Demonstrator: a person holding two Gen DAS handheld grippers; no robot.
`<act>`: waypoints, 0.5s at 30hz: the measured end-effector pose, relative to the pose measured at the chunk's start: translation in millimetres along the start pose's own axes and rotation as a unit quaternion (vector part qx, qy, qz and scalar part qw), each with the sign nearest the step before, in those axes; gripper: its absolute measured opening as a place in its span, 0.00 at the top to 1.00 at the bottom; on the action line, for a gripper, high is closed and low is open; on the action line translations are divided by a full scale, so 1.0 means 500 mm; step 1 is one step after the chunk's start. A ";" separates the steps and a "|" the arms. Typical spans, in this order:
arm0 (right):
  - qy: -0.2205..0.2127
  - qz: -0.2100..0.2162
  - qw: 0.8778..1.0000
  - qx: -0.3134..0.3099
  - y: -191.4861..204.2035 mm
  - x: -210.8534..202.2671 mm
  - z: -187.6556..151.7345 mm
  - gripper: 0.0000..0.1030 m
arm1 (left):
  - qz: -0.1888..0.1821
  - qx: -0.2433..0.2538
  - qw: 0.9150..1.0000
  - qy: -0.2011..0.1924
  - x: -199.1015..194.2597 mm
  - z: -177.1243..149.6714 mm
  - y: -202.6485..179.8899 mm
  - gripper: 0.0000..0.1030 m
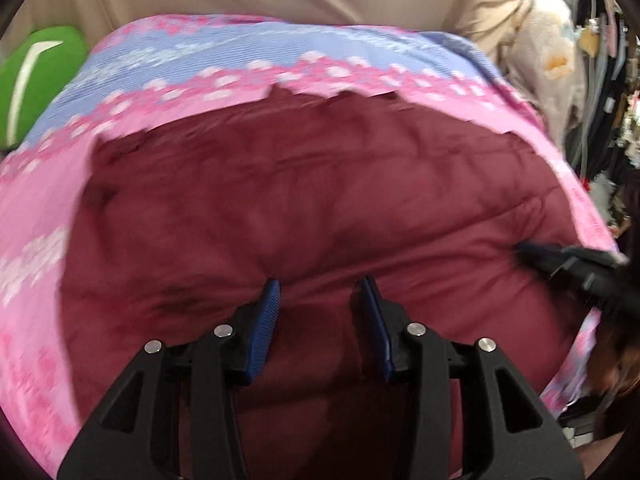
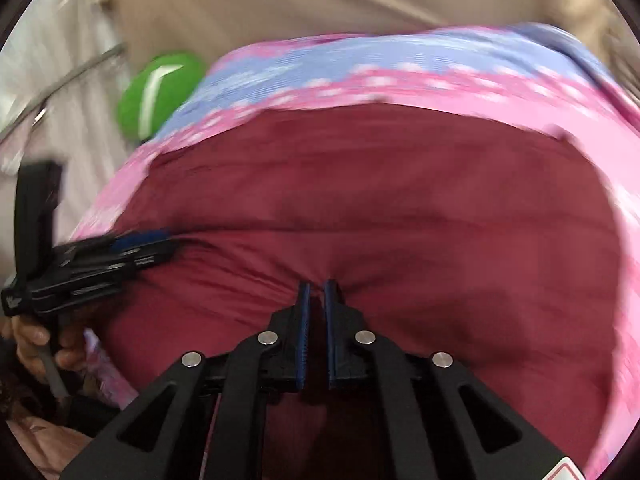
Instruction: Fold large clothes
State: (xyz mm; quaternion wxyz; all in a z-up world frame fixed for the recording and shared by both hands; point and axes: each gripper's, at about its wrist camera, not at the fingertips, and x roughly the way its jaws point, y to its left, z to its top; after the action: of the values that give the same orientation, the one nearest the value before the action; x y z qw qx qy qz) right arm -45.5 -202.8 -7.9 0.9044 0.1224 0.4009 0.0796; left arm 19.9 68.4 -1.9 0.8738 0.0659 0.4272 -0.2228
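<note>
Left wrist view: the left gripper (image 1: pixel 320 286) hangs over the maroon garment (image 1: pixel 280 208), fingers (image 1: pixel 270 300) parted with only cloth surface showing between them, no fold pinched. The garment lies spread on a pink and blue floral sheet (image 1: pixel 200 56). Right wrist view shows the right gripper (image 2: pixel 317 286) with fingers nearly together, a puckered ridge of the garment (image 2: pixel 400 208) nipped at their tips. A green cushion (image 2: pixel 156 88) sits beyond the sheet (image 2: pixel 360 60).

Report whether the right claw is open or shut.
Shut: the right claw pinches a fold of the maroon garment between its pads.
</note>
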 end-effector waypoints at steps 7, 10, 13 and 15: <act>-0.010 -0.155 0.983 0.096 -0.184 -0.080 -0.067 1.00 | 0.058 -0.054 0.997 0.016 -0.041 -0.059 0.096 0.61; -0.027 -0.171 0.980 0.103 -0.174 -0.101 -0.062 0.87 | 0.072 -0.069 0.995 0.010 -0.061 -0.066 0.093 0.62; -0.043 -0.116 0.990 0.061 -0.092 -0.106 -0.050 0.87 | 0.082 -0.058 0.995 0.007 -0.067 -0.069 0.077 0.61; -0.025 -0.088 0.995 0.034 -0.046 -0.082 -0.055 0.90 | 0.082 -0.064 0.995 0.014 -0.064 -0.076 0.084 0.61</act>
State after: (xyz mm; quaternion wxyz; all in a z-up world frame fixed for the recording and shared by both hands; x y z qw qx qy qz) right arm -92.2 -230.7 -3.3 0.9128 0.1188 0.3903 -0.0171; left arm -5.8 128.3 -4.3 0.8853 0.0480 0.4462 -0.1222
